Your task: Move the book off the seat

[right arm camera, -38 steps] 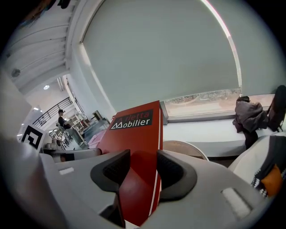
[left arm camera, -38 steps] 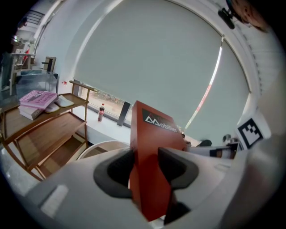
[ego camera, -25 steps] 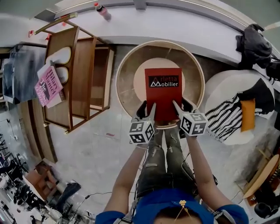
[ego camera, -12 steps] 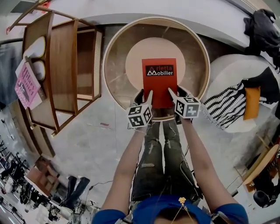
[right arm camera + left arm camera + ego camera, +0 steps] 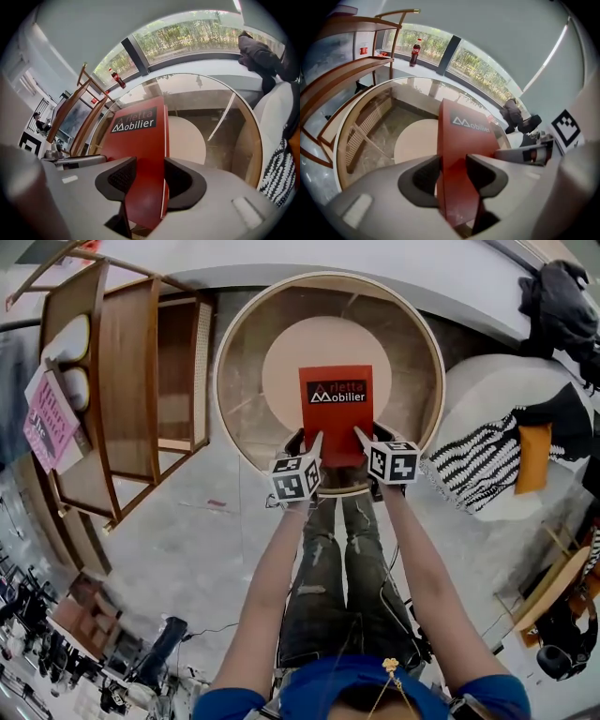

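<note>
Since a second ago the red book (image 5: pixel 336 418) has drawn back toward the person, uncovering more of the pale round cushion (image 5: pixel 291 357). At far left, a wooden rack (image 5: pixel 127 381) carries a pink magazine (image 5: pixel 49 418). The left gripper (image 5: pixel 309 442) is clamped on the book's near left corner and the right gripper (image 5: pixel 370 437) on its near right corner. The book sits over the cushion's front, inside the round chair's wooden rim (image 5: pixel 234 381). Its long axis points away from the person, with the title at the far end.

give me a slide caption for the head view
Left tool and right tool grip the near edge of the red book at the round seat.
</note>
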Demonstrator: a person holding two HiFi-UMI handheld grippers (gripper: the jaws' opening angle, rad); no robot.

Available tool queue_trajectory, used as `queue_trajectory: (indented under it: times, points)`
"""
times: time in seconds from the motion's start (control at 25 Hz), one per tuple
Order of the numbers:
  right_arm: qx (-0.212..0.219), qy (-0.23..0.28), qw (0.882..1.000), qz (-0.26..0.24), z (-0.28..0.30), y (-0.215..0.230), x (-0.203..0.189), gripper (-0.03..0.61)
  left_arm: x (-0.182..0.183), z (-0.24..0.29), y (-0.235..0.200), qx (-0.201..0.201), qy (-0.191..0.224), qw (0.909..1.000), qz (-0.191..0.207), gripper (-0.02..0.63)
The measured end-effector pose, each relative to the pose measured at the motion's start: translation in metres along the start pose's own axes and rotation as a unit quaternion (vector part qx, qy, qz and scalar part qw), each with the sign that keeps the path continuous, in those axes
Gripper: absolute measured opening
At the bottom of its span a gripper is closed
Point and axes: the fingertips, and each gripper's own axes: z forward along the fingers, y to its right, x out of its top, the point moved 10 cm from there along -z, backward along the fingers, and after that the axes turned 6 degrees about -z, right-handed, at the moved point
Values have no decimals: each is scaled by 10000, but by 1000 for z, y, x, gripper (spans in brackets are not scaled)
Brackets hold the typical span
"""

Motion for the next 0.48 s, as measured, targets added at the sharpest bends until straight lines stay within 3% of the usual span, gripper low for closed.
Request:
queue_trajectory:
  times: [0.48]
  points:
    - [0, 0, 10000, -61, 1, 1, -3, 184, -1, 1, 1, 21, -42, 10000, 79, 175]
